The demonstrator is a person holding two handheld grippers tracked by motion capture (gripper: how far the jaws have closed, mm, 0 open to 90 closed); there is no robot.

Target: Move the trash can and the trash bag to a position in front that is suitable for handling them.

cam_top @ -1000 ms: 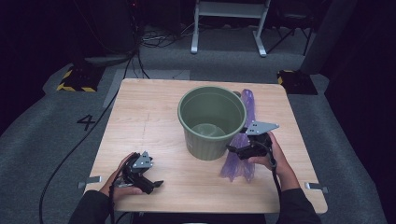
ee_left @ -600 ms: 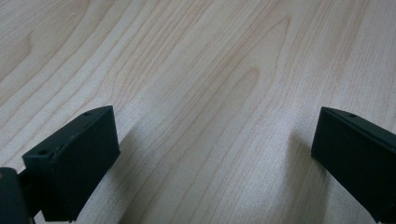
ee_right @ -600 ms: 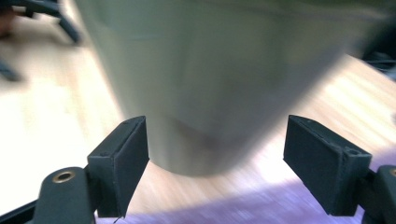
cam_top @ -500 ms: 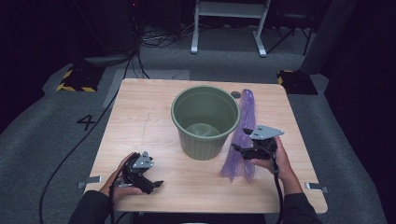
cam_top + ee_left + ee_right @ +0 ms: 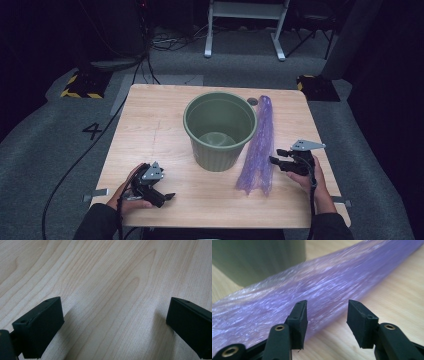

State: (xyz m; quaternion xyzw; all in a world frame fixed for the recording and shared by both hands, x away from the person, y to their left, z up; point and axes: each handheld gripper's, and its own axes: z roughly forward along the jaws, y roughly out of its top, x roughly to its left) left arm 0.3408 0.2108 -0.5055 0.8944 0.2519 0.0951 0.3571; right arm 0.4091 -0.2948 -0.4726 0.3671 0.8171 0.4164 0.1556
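While the purple bag [image 5: 258, 147] lay flat on the table [image 5: 150, 130] just beside the green bin [image 5: 220, 130], the right gripper [image 5: 327, 315], its jaws just closing and half apart, was pointed at it, likely for grabbing, and the left gripper [image 5: 112, 322] was rested wide open.

Purple plastic bag [image 5: 258, 150] (flat, beside bin [image 5: 220, 130])

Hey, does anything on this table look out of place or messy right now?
Nothing is spilled or damaged. The one loose thing is the purple plastic bag, lying stretched out and crumpled on the wooden table just beside the upright green bin rather than inside it. The right hand-held gripper points at the bag's edge.
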